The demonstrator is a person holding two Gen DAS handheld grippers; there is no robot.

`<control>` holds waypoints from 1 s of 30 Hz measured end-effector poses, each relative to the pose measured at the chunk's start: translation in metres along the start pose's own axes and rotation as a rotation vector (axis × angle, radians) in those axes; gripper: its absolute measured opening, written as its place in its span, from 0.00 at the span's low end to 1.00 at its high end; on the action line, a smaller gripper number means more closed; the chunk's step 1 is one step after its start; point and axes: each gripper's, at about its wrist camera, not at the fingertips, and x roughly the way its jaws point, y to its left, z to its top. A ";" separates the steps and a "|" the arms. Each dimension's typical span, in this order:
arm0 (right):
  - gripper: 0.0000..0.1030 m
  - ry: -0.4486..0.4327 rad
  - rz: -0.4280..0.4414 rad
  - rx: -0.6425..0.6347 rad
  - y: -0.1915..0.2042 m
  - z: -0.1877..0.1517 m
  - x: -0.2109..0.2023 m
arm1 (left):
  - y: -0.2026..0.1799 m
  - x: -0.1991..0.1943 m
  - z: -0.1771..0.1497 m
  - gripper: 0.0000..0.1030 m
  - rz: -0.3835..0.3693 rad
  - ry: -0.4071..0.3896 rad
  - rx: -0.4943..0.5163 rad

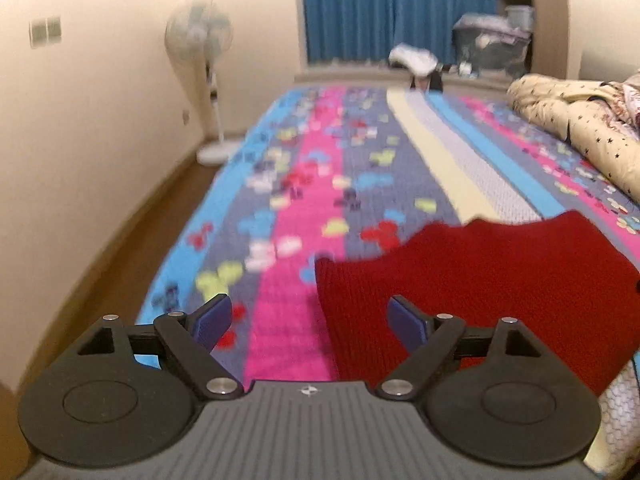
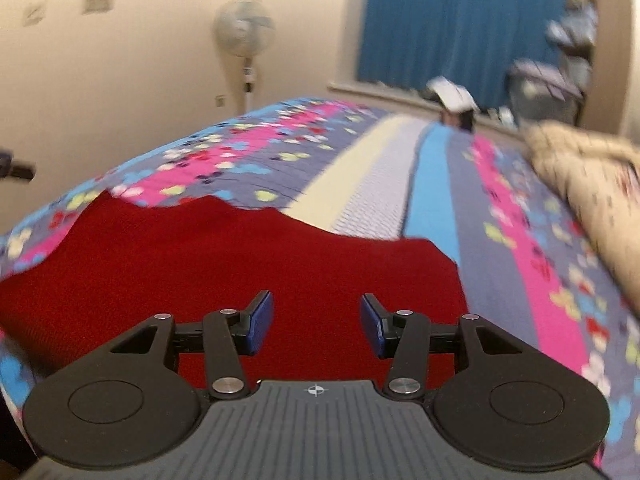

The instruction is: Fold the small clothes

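A dark red knitted garment [image 1: 480, 280] lies flat on the near end of the bed, and it also shows in the right wrist view [image 2: 240, 260]. My left gripper [image 1: 310, 322] is open and empty, above the garment's left edge, its right finger over the red knit. My right gripper [image 2: 316, 326] is open and empty, above the garment's near middle part. Neither gripper holds cloth.
The bed has a striped floral cover [image 1: 320, 160]. A beige star-print quilt [image 1: 580, 128] is heaped at the right side. A standing fan [image 1: 200, 40] is by the left wall, blue curtains [image 1: 380, 8] and cluttered shelves [image 1: 496, 40] at the back.
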 end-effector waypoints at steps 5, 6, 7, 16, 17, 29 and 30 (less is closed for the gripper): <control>0.45 -0.019 0.066 -0.052 0.029 0.005 0.004 | 0.009 0.021 0.002 0.86 0.100 0.066 -0.037; 0.43 -0.028 0.082 -0.058 0.034 0.006 0.004 | 0.013 0.023 0.003 0.86 0.105 0.079 -0.060; 0.41 -0.037 0.095 -0.061 0.039 0.007 0.005 | 0.018 0.026 0.003 0.86 0.107 0.091 -0.079; 0.27 -0.086 0.225 -0.136 0.094 0.009 0.006 | 0.038 0.037 0.000 0.86 0.124 0.154 -0.150; 0.27 -0.092 0.244 -0.147 0.102 0.008 0.006 | 0.039 0.037 0.000 0.86 0.126 0.156 -0.150; 0.53 -0.094 0.447 -0.431 0.205 -0.025 0.007 | 0.038 0.043 -0.001 0.86 0.145 0.180 -0.153; 0.54 -0.097 0.444 -0.456 0.212 -0.028 0.008 | 0.038 0.045 0.000 0.86 0.146 0.183 -0.153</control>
